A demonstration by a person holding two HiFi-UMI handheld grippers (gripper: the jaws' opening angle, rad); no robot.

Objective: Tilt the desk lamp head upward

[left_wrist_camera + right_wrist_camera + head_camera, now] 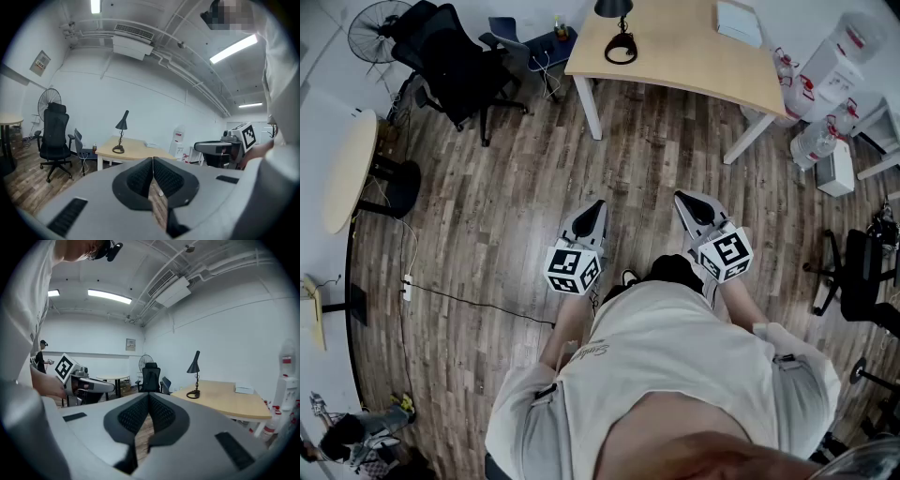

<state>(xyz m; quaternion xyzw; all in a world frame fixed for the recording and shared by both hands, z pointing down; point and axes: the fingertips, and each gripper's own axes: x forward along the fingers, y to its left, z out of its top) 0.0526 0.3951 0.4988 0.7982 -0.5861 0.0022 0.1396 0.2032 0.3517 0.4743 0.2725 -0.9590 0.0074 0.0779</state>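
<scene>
None of the task looks done yet, since we are not at the lamp. Our left gripper (153, 160) has its fingers pressed together at the tips with nothing between them. Our right gripper (148, 395) is likewise closed and empty. Both hang over the wooden floor (487, 216). The desk lamp (622, 26) stands on the desk (694, 58), well beyond both sets of fingertips: ahead and a little left of the left pair, ahead and right of the right pair. The lamp head (194, 363) looks angled downward. As we judge it, everything is left to do: close in, open a gripper, take the head and tilt it upward.
</scene>
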